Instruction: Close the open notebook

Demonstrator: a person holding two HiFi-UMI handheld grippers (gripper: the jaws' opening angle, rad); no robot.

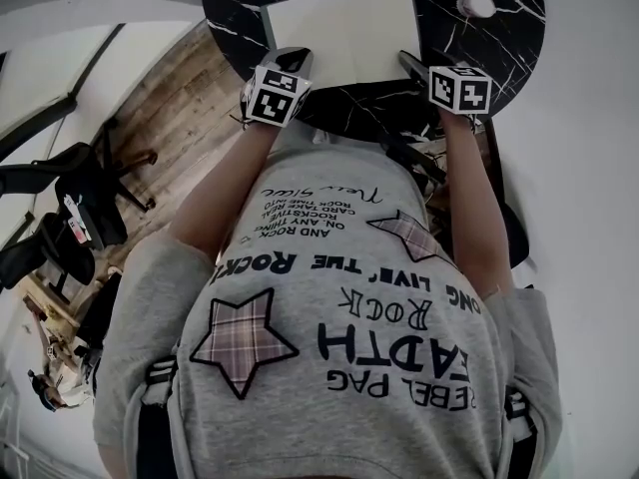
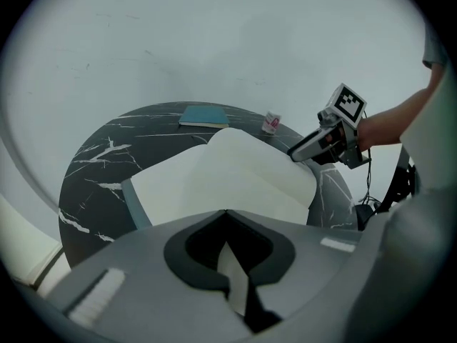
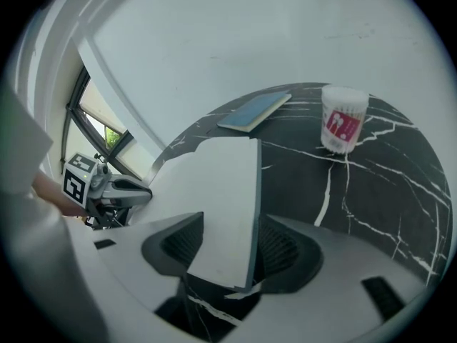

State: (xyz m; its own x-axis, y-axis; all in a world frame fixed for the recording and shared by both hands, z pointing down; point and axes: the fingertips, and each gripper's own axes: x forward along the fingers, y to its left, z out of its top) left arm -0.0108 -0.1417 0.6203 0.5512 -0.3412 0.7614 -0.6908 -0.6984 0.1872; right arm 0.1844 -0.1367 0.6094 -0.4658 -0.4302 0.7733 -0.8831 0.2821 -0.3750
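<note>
Head view: a person in a grey T-shirt (image 1: 339,317) is leaning over a round black marble table (image 1: 499,43), where the notebook (image 1: 344,33) is lying open, its pale pages facing up. The left gripper (image 1: 298,60) is reaching to the notebook's near left corner and the right gripper (image 1: 411,65) to its near right corner. A cup (image 1: 477,5) is standing on the table beyond the right gripper. Dark chairs (image 1: 75,198) are standing on the wooden floor (image 1: 170,98) off to the left.

Left gripper view: the left gripper (image 2: 226,213) is showing its jaws drawn together, with a thin white strip of the notebook (image 2: 235,177) pinched between them. The open pages are spreading across the table (image 2: 93,163), the right-hand side humping upward. The right gripper (image 2: 294,153) is meeting that far edge. A blue book (image 2: 203,115) and the cup (image 2: 271,122) are sitting well behind, near the table's back rim.

Right gripper view: the right gripper (image 3: 234,220) is holding its jaws spread wide, and the notebook (image 3: 214,191) edge is standing between them with a gap on the right-hand side. The left gripper (image 3: 139,189) is showing across the pages. The cup (image 3: 343,120), bearing a pink label, and the blue book (image 3: 253,111) are resting apart on the table (image 3: 385,191).
</note>
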